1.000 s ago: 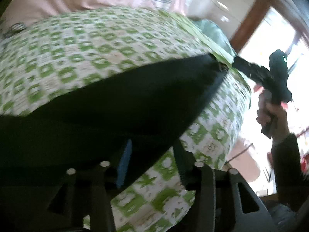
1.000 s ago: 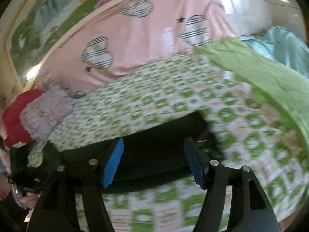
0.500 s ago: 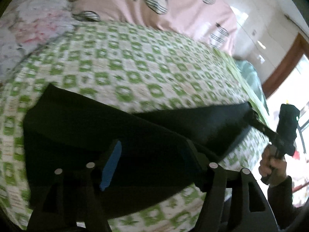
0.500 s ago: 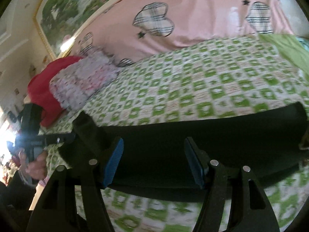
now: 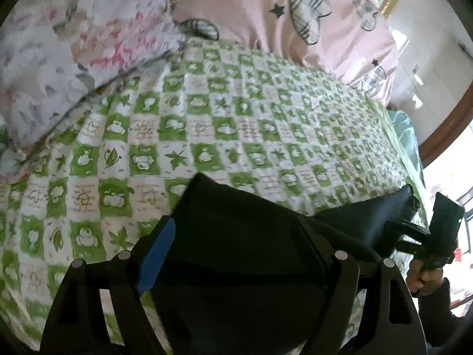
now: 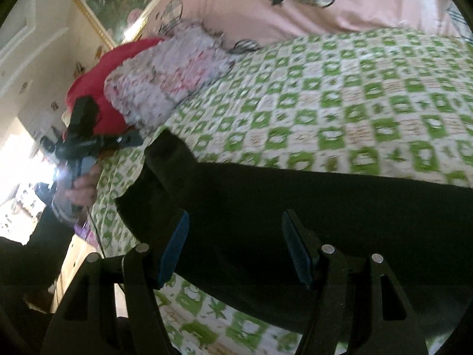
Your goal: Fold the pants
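Note:
The black pants (image 5: pixel 242 230) lie stretched as a long band along the near edge of the green-checked bed; they also show in the right wrist view (image 6: pixel 295 195). My left gripper (image 5: pixel 236 245) is open, its fingers standing over the pants' left end. My right gripper (image 6: pixel 233 242) is open, its blue pads above the cloth. In the left wrist view the right gripper's tip (image 5: pixel 411 227) sits at the pants' far right end. In the right wrist view the left gripper's tip (image 6: pixel 130 140) sits at the pants' left end.
A green-and-white checked sheet (image 5: pixel 224 124) covers the bed. A floral pillow (image 5: pixel 68 47) lies at the left, over a red one (image 6: pixel 97 88). A pink heart-print quilt (image 5: pixel 295 23) lies at the back. A framed picture (image 6: pixel 118 3) hangs on the wall.
Both grippers have let go of the pants, pulled back and tilted up. The pants have gone from held taut in the air to lying flat on the bed.

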`<action>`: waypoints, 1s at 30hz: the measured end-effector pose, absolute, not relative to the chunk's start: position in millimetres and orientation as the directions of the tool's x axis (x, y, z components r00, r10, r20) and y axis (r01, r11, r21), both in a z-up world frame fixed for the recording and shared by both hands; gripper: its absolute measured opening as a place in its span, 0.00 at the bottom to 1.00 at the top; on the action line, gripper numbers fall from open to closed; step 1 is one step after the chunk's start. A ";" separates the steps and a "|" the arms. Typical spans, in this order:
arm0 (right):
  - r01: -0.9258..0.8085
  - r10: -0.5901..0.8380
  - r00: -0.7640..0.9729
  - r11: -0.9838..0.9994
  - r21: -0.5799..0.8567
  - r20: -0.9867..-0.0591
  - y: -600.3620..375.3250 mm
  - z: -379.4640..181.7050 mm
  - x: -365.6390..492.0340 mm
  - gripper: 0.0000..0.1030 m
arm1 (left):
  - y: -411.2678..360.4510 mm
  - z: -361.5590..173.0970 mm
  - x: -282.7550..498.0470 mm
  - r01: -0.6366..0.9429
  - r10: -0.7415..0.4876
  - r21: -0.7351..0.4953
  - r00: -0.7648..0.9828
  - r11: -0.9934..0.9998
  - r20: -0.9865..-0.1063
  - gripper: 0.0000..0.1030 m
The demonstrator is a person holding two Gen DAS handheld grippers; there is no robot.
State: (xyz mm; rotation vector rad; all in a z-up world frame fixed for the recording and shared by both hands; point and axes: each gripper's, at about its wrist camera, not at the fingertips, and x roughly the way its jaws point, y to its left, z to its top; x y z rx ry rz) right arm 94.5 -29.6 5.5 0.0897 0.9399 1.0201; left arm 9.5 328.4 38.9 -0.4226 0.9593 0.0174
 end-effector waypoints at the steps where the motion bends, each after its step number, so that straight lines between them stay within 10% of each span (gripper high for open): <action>1: -0.690 0.755 0.169 0.549 0.471 -0.634 -22.7 3.4 95.4 0.64 | 335.2 33.5 13.6 -0.205 -0.184 -0.354 0.567 0.913 -0.803 0.79; 10: -0.723 0.734 0.058 0.499 0.479 -0.677 23.0 -12.6 102.5 0.64 | 359.6 -12.0 59.9 -0.131 -0.338 -0.428 0.427 0.894 -0.838 0.76; 14: -0.743 0.725 0.029 0.476 0.471 -0.688 37.8 -17.6 101.2 0.63 | 351.0 -8.1 62.8 -0.082 -0.335 -0.411 0.446 0.908 -0.830 0.43; 17: -0.756 0.714 -0.001 0.458 0.468 -0.700 47.0 -23.1 99.3 0.25 | 344.6 1.4 55.9 -0.060 -0.310 -0.385 0.486 0.921 -0.817 0.26; 20: -0.771 0.692 0.015 0.468 0.432 -0.722 51.6 -24.8 96.0 0.07 | 337.4 16.4 44.0 -0.045 -0.277 -0.352 0.525 0.935 -0.804 0.17; 30: -0.841 0.731 0.085 0.417 0.345 -0.678 39.3 2.6 69.5 0.07 | 304.9 67.2 -25.2 -0.001 -0.182 -0.251 0.685 0.968 -0.705 0.10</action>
